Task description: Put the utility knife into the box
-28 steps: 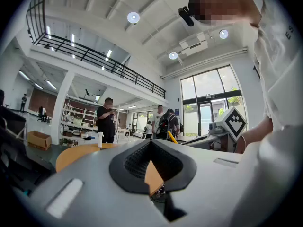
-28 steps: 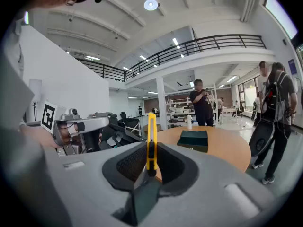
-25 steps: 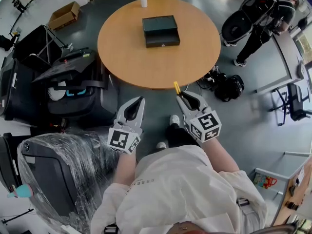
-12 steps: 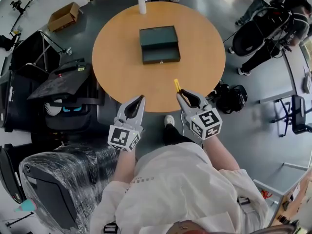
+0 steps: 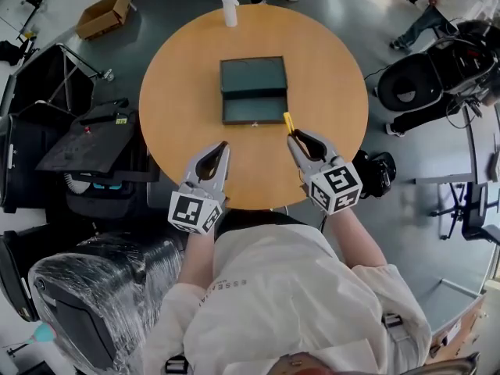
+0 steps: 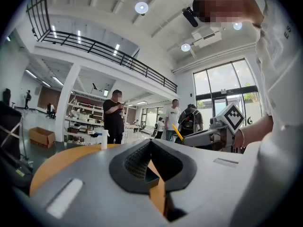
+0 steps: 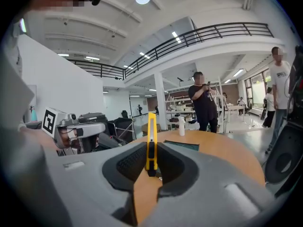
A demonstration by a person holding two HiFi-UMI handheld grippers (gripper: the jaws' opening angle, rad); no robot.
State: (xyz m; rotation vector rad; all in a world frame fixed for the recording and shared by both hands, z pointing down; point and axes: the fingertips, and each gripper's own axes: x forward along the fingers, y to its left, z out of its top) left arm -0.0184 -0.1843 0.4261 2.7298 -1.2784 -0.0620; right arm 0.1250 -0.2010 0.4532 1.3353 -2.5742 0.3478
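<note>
A dark green box (image 5: 252,91) lies in the middle of the round wooden table (image 5: 328,76), its lid laid back. My right gripper (image 5: 294,136) is shut on a yellow utility knife (image 5: 287,122), which sticks out past the jaws toward the box's right front corner. In the right gripper view the knife (image 7: 151,143) stands upright between the jaws, with the box (image 7: 182,146) beyond it. My left gripper (image 5: 223,147) is shut with nothing in it and hovers over the table's near edge, left of the box's front. A corner of the box (image 6: 152,176) shows under its jaws.
A white spray bottle (image 5: 229,8) stands at the table's far edge. Black cases (image 5: 86,139) and a plastic-wrapped machine (image 5: 86,287) crowd the floor at left. A cardboard box (image 5: 104,16) lies far left. At right stand a black bag (image 5: 376,173) and a black stroller (image 5: 414,80). People stand beyond the table.
The person has stepped up to the table. Both grippers have come from over the floor to over the table's near edge, and the box is much nearer. The knife stays held.
</note>
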